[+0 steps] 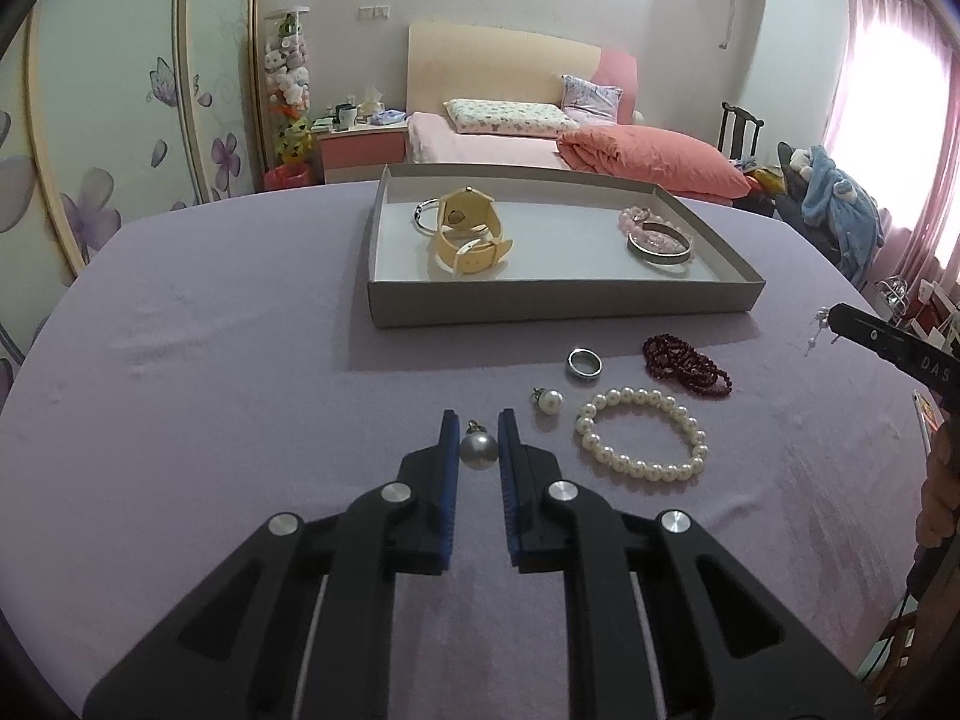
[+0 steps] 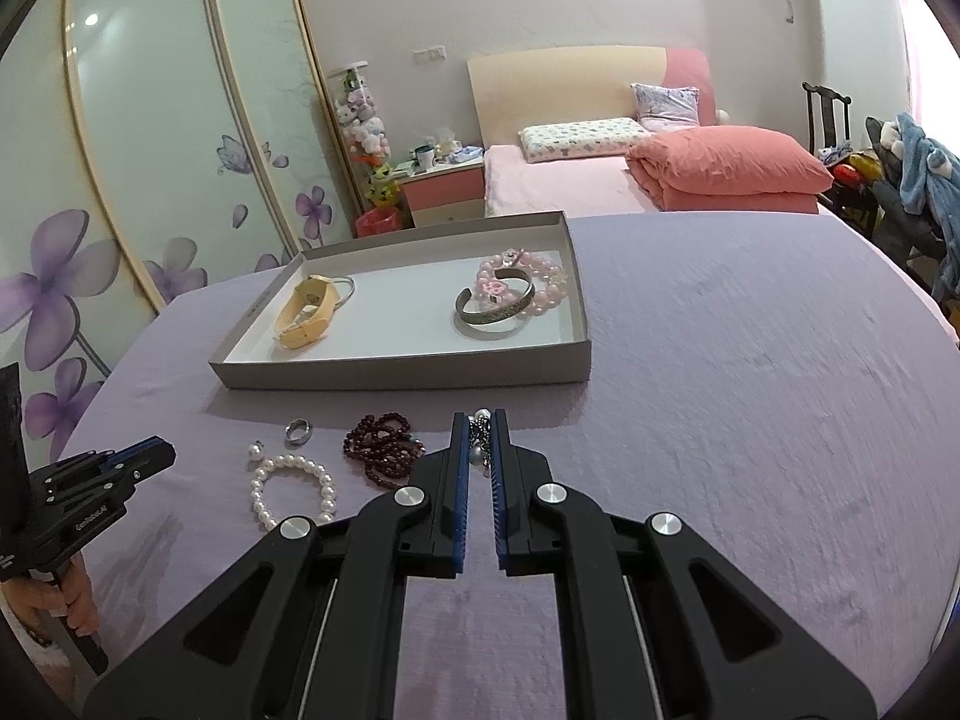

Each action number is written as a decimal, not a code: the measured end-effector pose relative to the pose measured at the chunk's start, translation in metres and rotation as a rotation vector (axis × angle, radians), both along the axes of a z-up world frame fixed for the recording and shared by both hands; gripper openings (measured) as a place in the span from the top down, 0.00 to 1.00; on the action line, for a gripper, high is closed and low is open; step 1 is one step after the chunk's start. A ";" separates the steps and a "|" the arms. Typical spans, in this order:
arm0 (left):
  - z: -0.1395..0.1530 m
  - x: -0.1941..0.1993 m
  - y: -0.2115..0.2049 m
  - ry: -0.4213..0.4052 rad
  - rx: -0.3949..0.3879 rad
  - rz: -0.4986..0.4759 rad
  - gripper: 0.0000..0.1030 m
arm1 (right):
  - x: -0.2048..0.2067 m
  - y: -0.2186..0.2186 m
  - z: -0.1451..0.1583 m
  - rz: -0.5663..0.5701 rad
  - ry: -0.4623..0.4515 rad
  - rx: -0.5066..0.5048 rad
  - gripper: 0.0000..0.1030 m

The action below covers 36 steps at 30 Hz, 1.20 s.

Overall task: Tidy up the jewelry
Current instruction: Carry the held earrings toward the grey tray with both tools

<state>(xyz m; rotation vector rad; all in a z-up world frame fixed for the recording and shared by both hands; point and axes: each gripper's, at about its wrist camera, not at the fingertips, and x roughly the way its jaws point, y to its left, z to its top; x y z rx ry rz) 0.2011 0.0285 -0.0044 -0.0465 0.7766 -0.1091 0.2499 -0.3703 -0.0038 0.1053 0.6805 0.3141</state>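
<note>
The left hand-held gripper [image 1: 478, 441] pinches a grey pearl earring [image 1: 477, 449] between its blue pads, above the lilac-covered bench [image 1: 240, 372]. The right hand-held gripper [image 2: 478, 441] is clamped on a dangling silver-and-pearl piece [image 2: 478, 447]. Beyond lie a white pearl earring [image 1: 548, 401], silver ring [image 1: 584, 365], pearl bracelet [image 1: 642, 435] and dark red beads [image 1: 687, 365]. The grey tray [image 1: 564, 298] holds a yellow watch [image 1: 468, 231], a metal bangle [image 1: 659, 249] and pink beads [image 1: 645, 222].

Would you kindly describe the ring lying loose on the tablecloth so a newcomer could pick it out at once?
Start at the grey tray on the lilac tablecloth. In front of its near wall, beside the dark red bead strand, lies the ring. It is the only plain silver metal band there; its neighbours are all beads or pearls.
</note>
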 end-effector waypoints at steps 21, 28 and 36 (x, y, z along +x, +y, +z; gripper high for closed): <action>0.023 0.008 -0.002 -0.066 -0.007 0.002 0.87 | 0.003 0.012 0.020 0.028 -0.073 -0.007 0.92; 0.059 0.023 -0.001 -0.182 -0.029 0.015 0.87 | 0.017 0.015 0.049 0.020 -0.180 -0.005 0.92; 0.080 0.060 -0.008 -0.252 -0.049 0.004 0.87 | 0.049 0.026 0.059 0.043 -0.237 0.012 0.92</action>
